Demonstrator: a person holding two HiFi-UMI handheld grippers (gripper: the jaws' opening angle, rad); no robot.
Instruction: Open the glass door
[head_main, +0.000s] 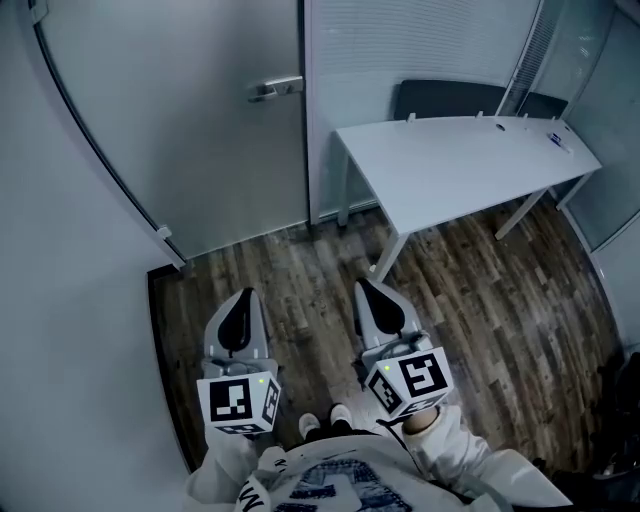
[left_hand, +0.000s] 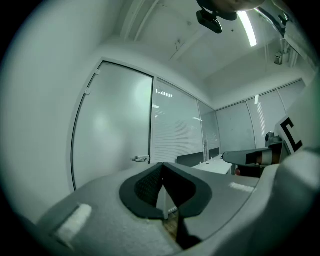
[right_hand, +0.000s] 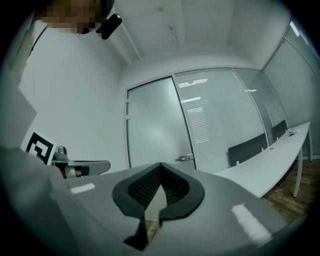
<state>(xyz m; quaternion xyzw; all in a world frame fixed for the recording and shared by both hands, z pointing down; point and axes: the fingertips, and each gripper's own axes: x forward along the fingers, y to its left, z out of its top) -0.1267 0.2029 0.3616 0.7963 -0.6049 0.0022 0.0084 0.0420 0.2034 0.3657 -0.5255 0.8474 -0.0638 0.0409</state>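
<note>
— Where's the glass door (head_main: 180, 130)?
— Closed, straight ahead of me. Handle (head_main: 275, 88) at the door's right edge, desk (head_main: 470, 160) right of the door.
— Claws?
— Left gripper (head_main: 245, 297) and right gripper (head_main: 363, 287): both pinched together, empty, well short of the door.

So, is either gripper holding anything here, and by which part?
Nothing is held. The left gripper and the right gripper both have jaws together with nothing between, well short of the door handle.
</note>
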